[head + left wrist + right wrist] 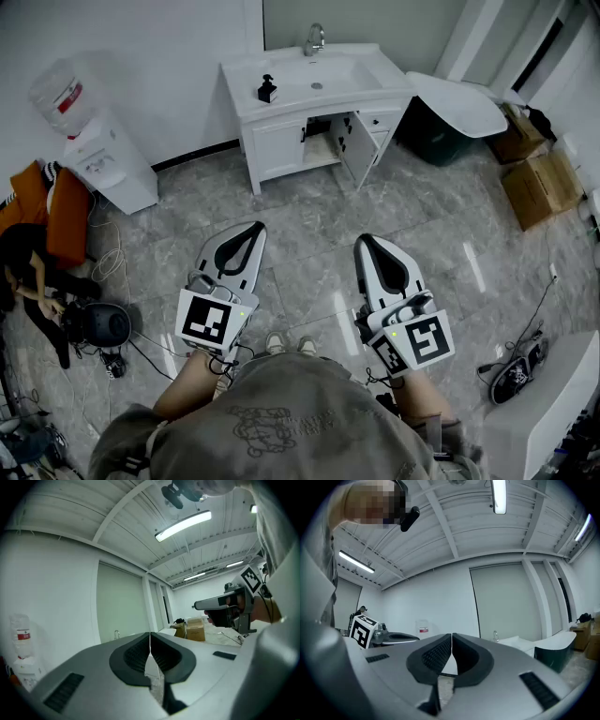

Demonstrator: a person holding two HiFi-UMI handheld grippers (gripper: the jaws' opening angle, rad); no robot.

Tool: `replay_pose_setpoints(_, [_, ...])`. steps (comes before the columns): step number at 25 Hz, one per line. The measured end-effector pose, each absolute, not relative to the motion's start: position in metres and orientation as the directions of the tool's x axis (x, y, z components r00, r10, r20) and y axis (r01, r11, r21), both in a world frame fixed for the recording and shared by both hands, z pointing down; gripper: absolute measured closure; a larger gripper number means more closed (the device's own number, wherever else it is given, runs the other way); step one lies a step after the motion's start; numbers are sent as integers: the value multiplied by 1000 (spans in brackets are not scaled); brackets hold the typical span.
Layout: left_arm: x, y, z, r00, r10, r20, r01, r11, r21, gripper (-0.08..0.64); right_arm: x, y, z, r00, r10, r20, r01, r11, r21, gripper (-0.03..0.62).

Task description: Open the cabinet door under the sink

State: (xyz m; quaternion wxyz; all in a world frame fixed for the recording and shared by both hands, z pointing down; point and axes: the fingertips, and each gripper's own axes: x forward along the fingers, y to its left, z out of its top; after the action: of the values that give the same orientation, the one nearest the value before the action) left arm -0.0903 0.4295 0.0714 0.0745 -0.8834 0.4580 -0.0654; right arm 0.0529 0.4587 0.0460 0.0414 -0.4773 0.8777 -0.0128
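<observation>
The white sink cabinet (281, 150) stands against the far wall, with a faucet (315, 39) and a black soap bottle (267, 89) on top. Its right door (360, 150) hangs open toward me, showing the dark inside, and the left door stays flat and closed. My left gripper (251, 229) and right gripper (367, 241) are held level near my waist, well short of the cabinet. Both are shut with nothing between the jaws. In the left gripper view the pads (140, 656) meet, and in the right gripper view the pads (440, 654) also meet.
A water dispenser (105, 157) stands at the left wall, with clothing (56, 211), cables and a dark helmet-like object (99, 323) on the floor beside it. A white oval slab (461, 103) leans over a dark bin (429, 139). Cardboard boxes (539, 183) and shoes (516, 370) lie at the right.
</observation>
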Motion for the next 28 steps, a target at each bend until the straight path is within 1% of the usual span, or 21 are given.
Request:
replay_pose_setpoints(8, [-99,422,69,581,-813,42,-793,-577,-198,541,47,450,44,-527,-846,-78,-843,532,-81,561])
replay_pose_setpoints(14, [-105,415,70,591,-805,40,-788,-588,-184,541,40,443,48,-519,-853,-57,-849,522,-85,561])
replay_pose_setpoints(21, [-115,407,79,593,-803,68,-786,-595,-167,540,30,432,55,-505,-862,-38,-858,507,-82,561])
replay_pose_setpoints(28, [-132,394,80,617,-785,53,-769,-616,-168,541,15,415,56,-482,-876,-33,-873,483,-71,561])
